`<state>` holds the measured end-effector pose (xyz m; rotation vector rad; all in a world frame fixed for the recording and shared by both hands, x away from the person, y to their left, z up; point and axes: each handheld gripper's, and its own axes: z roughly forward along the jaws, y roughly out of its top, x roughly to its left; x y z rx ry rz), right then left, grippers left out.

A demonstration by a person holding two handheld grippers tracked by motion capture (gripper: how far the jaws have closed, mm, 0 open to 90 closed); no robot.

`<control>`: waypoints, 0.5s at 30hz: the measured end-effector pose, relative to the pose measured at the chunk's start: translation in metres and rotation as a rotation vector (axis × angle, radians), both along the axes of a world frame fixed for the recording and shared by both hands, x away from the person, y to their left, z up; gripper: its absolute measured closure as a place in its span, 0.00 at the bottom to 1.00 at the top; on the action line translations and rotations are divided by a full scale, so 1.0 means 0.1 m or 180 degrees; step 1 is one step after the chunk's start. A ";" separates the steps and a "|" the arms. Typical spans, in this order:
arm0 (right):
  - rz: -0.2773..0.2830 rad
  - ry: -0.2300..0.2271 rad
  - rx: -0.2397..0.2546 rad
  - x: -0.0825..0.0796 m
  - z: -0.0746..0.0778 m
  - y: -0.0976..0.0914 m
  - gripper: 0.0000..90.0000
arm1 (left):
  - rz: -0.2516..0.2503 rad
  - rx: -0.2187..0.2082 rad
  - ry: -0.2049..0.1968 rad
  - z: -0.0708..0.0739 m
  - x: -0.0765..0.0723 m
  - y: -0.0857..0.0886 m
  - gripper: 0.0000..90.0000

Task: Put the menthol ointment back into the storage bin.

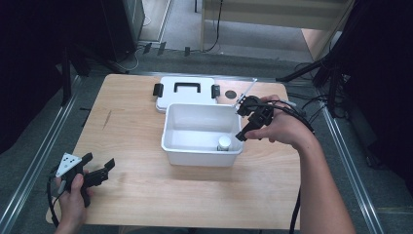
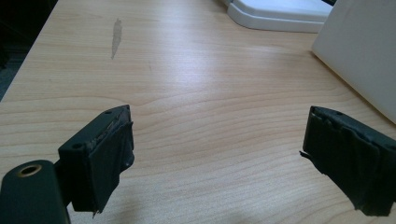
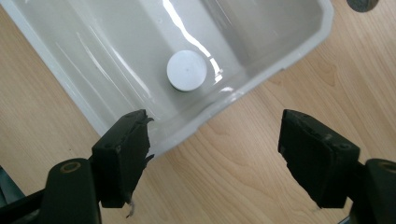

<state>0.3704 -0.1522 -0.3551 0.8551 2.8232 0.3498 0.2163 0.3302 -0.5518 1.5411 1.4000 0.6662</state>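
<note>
My right gripper [image 1: 249, 127] hangs over the white bin's [image 1: 168, 139] right rim, jaws apart, nothing between them. The white-capped bottle [image 3: 187, 70] stands upright in the bin's near right corner, looks dropped off. My left gripper [image 1: 100, 170] idles wide apart and empty near the table's [image 1: 131, 131] near left corner, clear of the work.

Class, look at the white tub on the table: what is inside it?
Inside the white tub a small white-capped bottle stands near its front right corner. Its body below the cap is mostly hidden from view.

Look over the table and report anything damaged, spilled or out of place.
Little stands out. The wooden table has a pale scuff near its far left side. The box is open, its lid lying flat behind it. Nothing spilled.
</note>
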 end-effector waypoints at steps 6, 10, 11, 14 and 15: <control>-0.0186 -0.0036 0.0003 -0.04 -0.03 -0.18 0.21 | 0.0003 0.0014 0.0002 0.00 0.00 0.00 0.10; -0.0271 -0.0008 0.0054 -0.08 -0.07 -0.30 0.17 | 0.0006 0.0010 -0.0002 0.00 0.00 0.00 0.10; -0.0312 -0.0019 0.0060 -0.09 -0.09 -0.33 0.16 | 0.0005 0.0011 -0.0001 0.00 0.00 0.00 0.10; -0.0423 -0.0038 0.0108 -0.11 -0.14 -0.42 0.15 | 0.0005 0.0010 -0.0003 0.00 0.00 0.00 0.10; -0.0478 -0.0023 0.0137 -0.12 -0.16 -0.46 0.14 | 0.0005 0.0011 -0.0003 0.00 0.00 0.00 0.10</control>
